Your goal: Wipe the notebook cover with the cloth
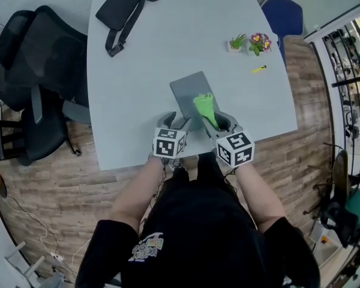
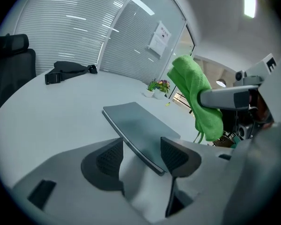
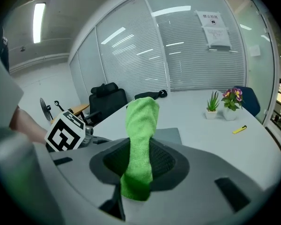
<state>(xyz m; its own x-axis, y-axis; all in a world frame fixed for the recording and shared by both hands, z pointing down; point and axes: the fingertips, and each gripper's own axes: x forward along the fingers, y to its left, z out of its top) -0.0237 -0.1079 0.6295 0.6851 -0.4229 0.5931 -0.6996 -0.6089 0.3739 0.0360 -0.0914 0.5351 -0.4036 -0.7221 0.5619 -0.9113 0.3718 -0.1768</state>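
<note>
The thin grey notebook (image 1: 189,92) lies near-to-far on the pale table (image 1: 138,59), just far of the right claw (image 1: 219,123), which pinches a fuzzy green cloth (image 1: 204,105), while the left claw (image 1: 177,123) gapes at its near-left corner.

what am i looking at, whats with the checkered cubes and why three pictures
A person at a white table holds tongs in each hand; the cubes are part of them. One picture comes from a head camera looking down, the others from cameras on each tongs. On the table: a grey notebook, a black bag, two potted plants, a yellow pen. The right tongs pinch a green cloth; the left tongs stand open around the notebook's near corner.
</note>
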